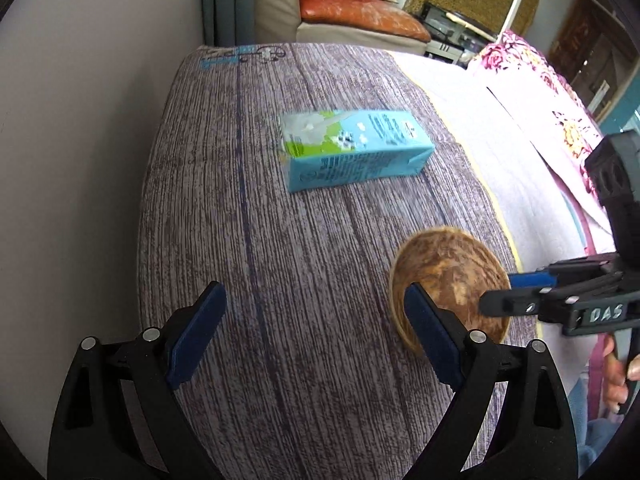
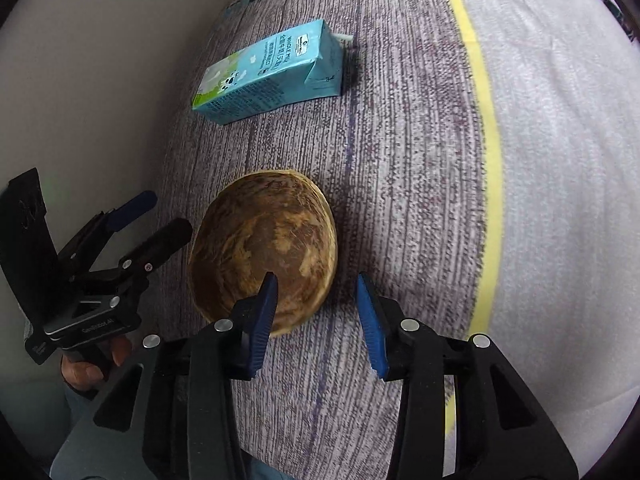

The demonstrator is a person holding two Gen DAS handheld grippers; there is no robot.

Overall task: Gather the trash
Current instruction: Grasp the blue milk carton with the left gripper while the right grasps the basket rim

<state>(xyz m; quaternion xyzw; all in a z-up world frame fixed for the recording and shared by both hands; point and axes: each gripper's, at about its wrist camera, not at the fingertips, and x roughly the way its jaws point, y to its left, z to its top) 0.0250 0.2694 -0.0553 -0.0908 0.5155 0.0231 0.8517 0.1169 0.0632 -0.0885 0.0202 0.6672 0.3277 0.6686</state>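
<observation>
**Right fingers half-closed at the shell's near rim; carton untouched**

On the worktop (image 2: 400, 160), which wears a grey wood-grain cover, two pieces of trash lie well apart: a brown coconut shell half (image 2: 264, 256) sitting hollow side up, and a blue milk carton (image 2: 268, 72) lying on its side at 12 o'clock from the shell, with a short straw poking from its far end.

Right gripper (image 2: 316, 316): fingers narrowed to a middling gap, nothing between the pads. In the right wrist view the left pad overlaps the shell's near rim at 6 o'clock and the right pad stands over bare cover at 4 o'clock. Cannot tell whether the left pad touches the shell.

Left gripper (image 1: 316, 336): fingers wide, empty, hovering over the cover at 9 o'clock of the shell. The carton lies ahead at 12 o'clock in its own view.

Judgement, step in hand: pinch the shell's wall with the right fingers.
- One pad inside the hollow, the other outside; the wall is thin and curved, so go deep enough past the lip.
- Close squarely across the rim; a slanted bite could flip or skid the shell.
- Lift straight, keep the hollow level.
- Left fingers look suited for the carton's narrow sides.

No bin shows in either view.
</observation>
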